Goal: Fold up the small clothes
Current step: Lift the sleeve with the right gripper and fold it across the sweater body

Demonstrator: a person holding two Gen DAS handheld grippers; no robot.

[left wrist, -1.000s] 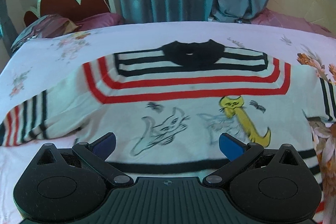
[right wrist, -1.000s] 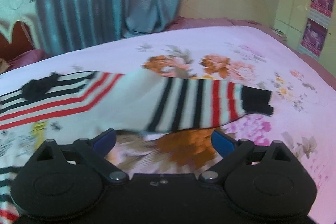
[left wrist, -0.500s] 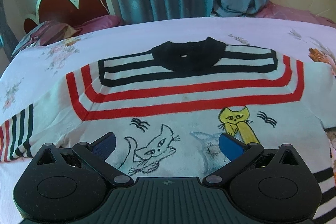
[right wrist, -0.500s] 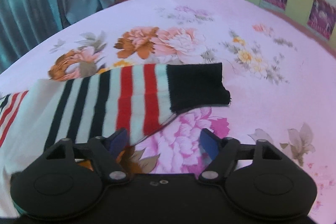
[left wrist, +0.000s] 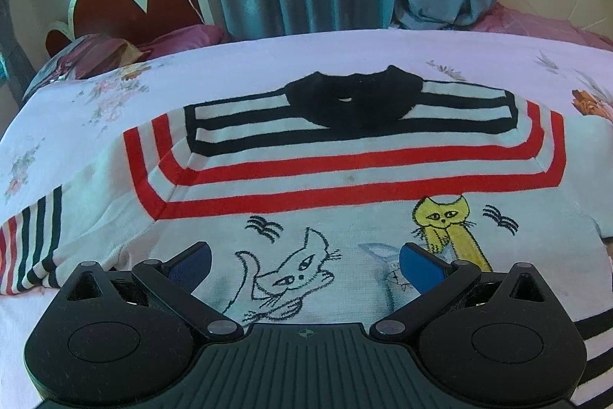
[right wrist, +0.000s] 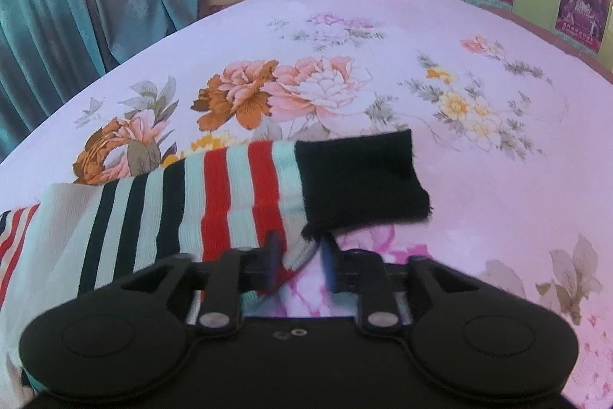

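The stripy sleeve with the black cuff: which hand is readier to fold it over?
Right. The right gripper has been closing its fingers around the sleeve's near edge; the left gripper hangs open over the cat pictures.

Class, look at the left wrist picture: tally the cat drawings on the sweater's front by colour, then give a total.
Yellow cat: 1
White cat with black outline: 1
Pale blue cat, partly hidden by the gripper: 1
Total: 3
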